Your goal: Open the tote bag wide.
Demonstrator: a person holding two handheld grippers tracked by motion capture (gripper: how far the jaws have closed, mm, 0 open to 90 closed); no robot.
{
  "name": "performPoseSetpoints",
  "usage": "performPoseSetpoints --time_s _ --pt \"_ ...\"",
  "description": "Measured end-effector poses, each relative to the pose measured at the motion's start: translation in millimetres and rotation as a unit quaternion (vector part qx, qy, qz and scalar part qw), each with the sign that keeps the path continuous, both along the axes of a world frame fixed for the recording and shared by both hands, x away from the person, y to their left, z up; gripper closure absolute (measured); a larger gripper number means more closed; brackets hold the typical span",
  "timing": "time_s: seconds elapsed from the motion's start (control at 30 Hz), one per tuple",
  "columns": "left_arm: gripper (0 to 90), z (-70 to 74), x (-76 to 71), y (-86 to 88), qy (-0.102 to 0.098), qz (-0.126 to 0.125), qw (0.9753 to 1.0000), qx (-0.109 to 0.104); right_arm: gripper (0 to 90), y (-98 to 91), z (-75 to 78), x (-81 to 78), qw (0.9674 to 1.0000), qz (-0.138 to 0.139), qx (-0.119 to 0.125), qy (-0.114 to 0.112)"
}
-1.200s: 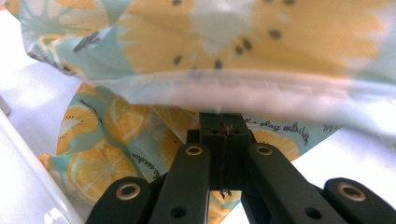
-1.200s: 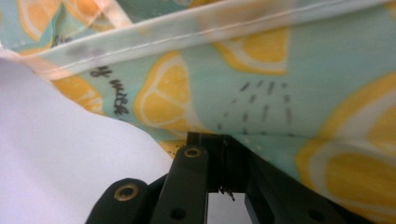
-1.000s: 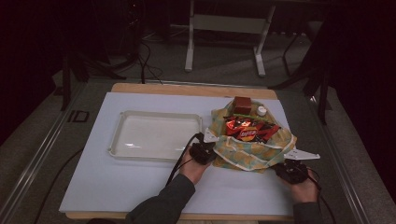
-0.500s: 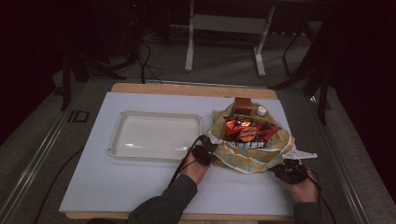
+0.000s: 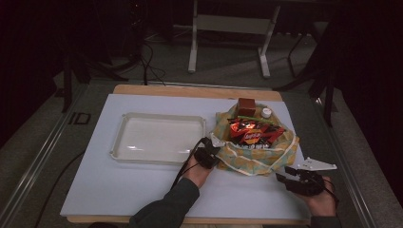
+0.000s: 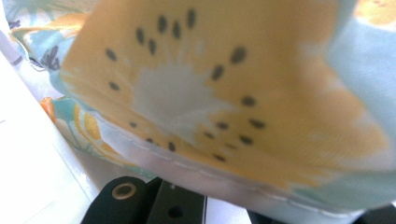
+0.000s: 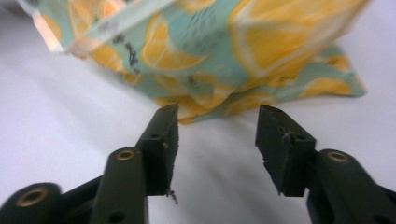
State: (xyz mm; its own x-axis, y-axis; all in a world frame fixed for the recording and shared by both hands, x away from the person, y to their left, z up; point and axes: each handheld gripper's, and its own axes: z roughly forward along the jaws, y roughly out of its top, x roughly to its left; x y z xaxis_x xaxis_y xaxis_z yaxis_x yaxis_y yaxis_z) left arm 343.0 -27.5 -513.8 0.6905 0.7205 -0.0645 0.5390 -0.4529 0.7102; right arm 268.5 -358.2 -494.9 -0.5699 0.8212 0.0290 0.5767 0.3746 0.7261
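A cloth bag (image 5: 259,159) printed with yellow lemons sits on the white table, right of middle. Red snack packets (image 5: 251,133) lie in its open mouth. My left gripper (image 5: 212,153) is shut on the bag's left rim. In the left gripper view the fabric (image 6: 224,88) drapes over the black jaws. My right gripper (image 5: 285,174) stands off the bag's lower right corner. Its jaws have just been opening and are open with nothing between them. In the right gripper view the right gripper (image 7: 217,140) faces the bag (image 7: 233,51) across bare table.
A shallow clear tray (image 5: 159,138) lies left of the bag. A brown box (image 5: 246,104) and a small white cap (image 5: 266,112) stand at the bag's far side. The wooden table edge (image 5: 190,90) runs along the back, with dark floor and stand legs behind it.
The right gripper opened, let go of the bag's right rim and drew back toward the near right corner. The left gripper kept still with its hold on the bag.
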Motion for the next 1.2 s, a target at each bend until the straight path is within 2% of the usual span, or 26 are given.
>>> performPoseSetpoints --time_s 0.1,0.2,0.23,0.3,0.33,0.4,0.43,0.53,0.57,0.6,0.63,0.67,0.7,0.73,0.8,0.83,0.87,0.97,1.03,1.1,1.13,1.2 --pt "87.8 0.2 -0.1 0.3 -0.002 0.000 1.0000 0.001 40.2 -8.0 11.5 -2.0 0.9996 -0.010 0.019 -0.019" --pt "87.6 0.6 -0.1 0.5 -0.003 0.000 1.0000 0.001 35.9 -10.3 16.8 -2.0 0.9992 -0.013 0.027 -0.026" --pt "87.6 0.8 0.2 0.7 -0.004 0.001 1.0000 0.001 32.3 -11.5 22.3 -2.2 0.9986 -0.022 0.030 -0.037" --pt "87.6 0.8 0.2 0.7 -0.004 0.001 1.0000 0.001 32.3 -12.2 25.2 -2.3 0.9982 -0.027 0.032 -0.043" --pt "87.5 0.5 0.7 1.1 -0.005 0.001 1.0000 0.003 29.5 -14.4 31.8 -1.1 0.9970 -0.037 0.039 -0.056" --pt "87.5 0.2 1.1 1.2 -0.006 0.002 1.0000 0.003 28.9 -15.3 34.5 0.3 0.9964 -0.042 0.043 -0.060" --pt "87.5 0.1 1.6 1.0 -0.006 0.002 1.0000 0.003 29.0 -16.0 39.3 4.8 0.9950 -0.048 0.053 -0.070" --pt "87.6 0.2 2.0 0.3 -0.007 0.002 1.0000 0.004 29.2 -14.5 42.5 11.9 0.9942 -0.052 0.053 -0.078" --pt "87.5 0.1 2.3 -0.1 -0.008 0.003 1.0000 0.004 32.7 -12.1 43.3 21.3 0.9935 -0.052 0.062 -0.080" --pt "87.5 0.1 2.8 -0.5 -0.008 0.003 1.0000 0.004 32.7 -12.1 43.3 21.3 0.9935 -0.052 0.062 -0.080" --pt "87.5 -0.1 3.9 -1.8 -0.010 0.005 0.9999 0.006 40.4 -8.6 42.0 31.0 0.9929 -0.053 0.074 -0.076" --pt "87.6 -0.1 3.9 -1.8 -0.010 0.005 0.9999 0.006 40.4 -8.6 42.0 31.0 0.9929 -0.053 0.074 -0.076" --pt "87.6 -0.9 5.1 -3.7 -0.011 0.004 0.9999 0.012 53.6 -4.7 38.8 40.3 0.9930 -0.055 0.076 -0.071" --pt "87.6 -0.9 5.1 -3.7 -0.011 0.004 0.9999 0.012 53.6 -4.7 38.8 40.3 0.9930 -0.055 0.076 -0.071" --pt "87.6 -1.9 6.0 -6.1 -0.016 0.002 0.9997 0.021 67.0 -0.9 34.5 48.8 0.9931 -0.061 0.077 -0.063" --pt "87.6 -2.6 6.5 -7.0 -0.017 0.001 0.9996 0.024 77.5 2.1 30.7 55.7 0.9929 -0.070 0.077 -0.058" --pt "87.6 -4.3 7.4 -8.4 -0.016 0.001 0.9995 0.028 81.1 3.1 28.6 58.8 0.9929 -0.072 0.077 -0.054" --pt "87.6 -5.5 7.1 -9.6 -0.019 0.000 0.9992 0.035 84.9 6.5 24.2 63.6 0.9939 -0.074 0.068 -0.046" --pt "87.6 -5.8 6.0 -10.8 -0.025 -0.002 0.9988 0.042 87.9 12.1 15.6 68.3 0.9961 -0.071 0.044 -0.029" --pt "87.7 -5.9 5.4 -11.3 -0.027 -0.004 0.9985 0.046 88.3 13.6 12.5 69.1 0.9965 -0.071 0.037 -0.025" --pt "87.6 -6.3 3.7 -12.1 -0.034 -0.008 0.9977 0.058 88.8 15.5 6.7 69.5 0.9971 -0.068 0.030 -0.015" --pt "87.3 -6.2 2.9 -11.5 -0.036 -0.010 0.9976 0.059 88.9 16.7 -0.4 69.3 0.9976 -0.067 0.014 -0.005"
